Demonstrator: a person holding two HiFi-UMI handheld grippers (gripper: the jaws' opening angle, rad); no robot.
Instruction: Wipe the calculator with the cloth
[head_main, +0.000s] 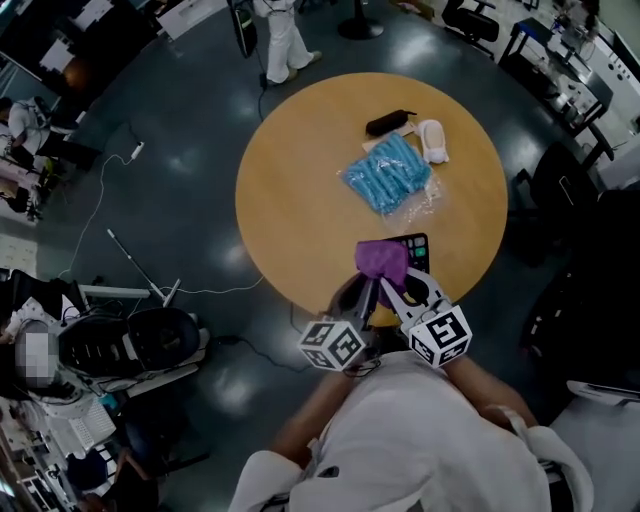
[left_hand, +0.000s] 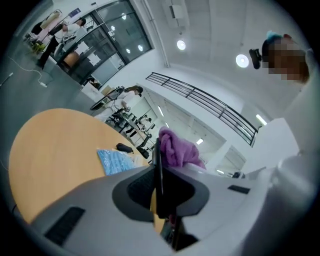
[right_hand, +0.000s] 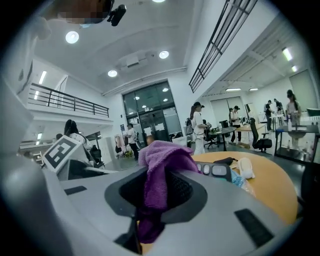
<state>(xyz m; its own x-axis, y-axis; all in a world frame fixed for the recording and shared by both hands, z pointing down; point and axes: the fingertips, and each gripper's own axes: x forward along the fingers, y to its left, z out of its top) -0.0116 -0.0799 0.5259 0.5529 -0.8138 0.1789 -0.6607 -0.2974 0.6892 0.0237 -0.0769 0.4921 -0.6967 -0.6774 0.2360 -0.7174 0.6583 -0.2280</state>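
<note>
My left claw is clenched on the calculator, gripping the thin dark slab by its edge. This props it up where the other claw can reach its face instead of letting it lie flat. My right claw is clamped on the cloth, with a fold pinched between the jaws and the rest bunched out in front as a soft pad to rub with. In the head view both claws meet over the near edge of the counter, the left claw just beside the right claw. The cloth is draped against the calculator. I judge the calculator is held clear of the counter rather than resting on it, so the wipe gets a firm backing from my own grip.

The calculator is a dark, flat body. From above, rows of keys show on the part the cloth leaves bare. In the right gripper view only one corner peeks past the purple, carrying a few pale grey keys. In the left gripper view it is edge-on, a narrow black line with the cloth heaped behind it. I cannot tell whether the face is clean or smudged.

Further back, towards the far edge of the counter, lie a blue packet, a black pouch and a small white object, well apart from my work.
</note>
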